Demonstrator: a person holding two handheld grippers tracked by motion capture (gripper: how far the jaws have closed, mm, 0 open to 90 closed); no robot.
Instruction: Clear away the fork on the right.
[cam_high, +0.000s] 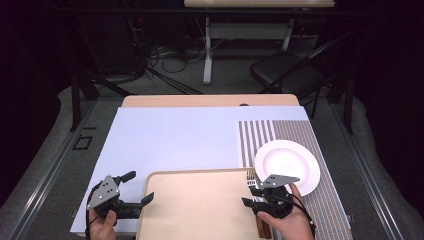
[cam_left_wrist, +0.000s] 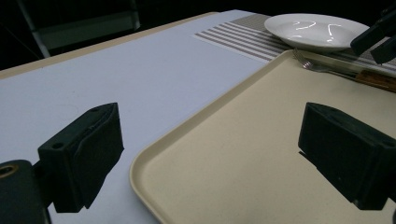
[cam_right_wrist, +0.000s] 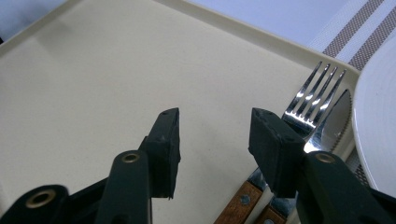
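Spreading across our table (cam_high: 165, 140), a pale blue sheet carries a smooth beige tray (cam_high: 200, 210), rectangular with rounded corners and a raised rim. On the tray's right edge lie a steel fork (cam_right_wrist: 314, 95) and a knife (cam_right_wrist: 334, 122), both wooden-handled, just beside a round glossy white plate (cam_high: 287, 165) on the ribbed striped placemat (cam_high: 300, 132). Our right gripper (cam_right_wrist: 215, 135) hovers with jaws parted, empty, next to the fork. Our left gripper (cam_left_wrist: 210, 158) stands wide open, straddling the tray's near-left corner.

A beige tray (cam_high: 200, 210) sits on the counter (cam_high: 170, 135). The left hand-held gripper (cam_high: 141, 187) straddles its corner, the right hand-held gripper (cam_high: 251, 193) hovers beside fork (cam_high: 250, 177) and plate (cam_high: 287, 166).
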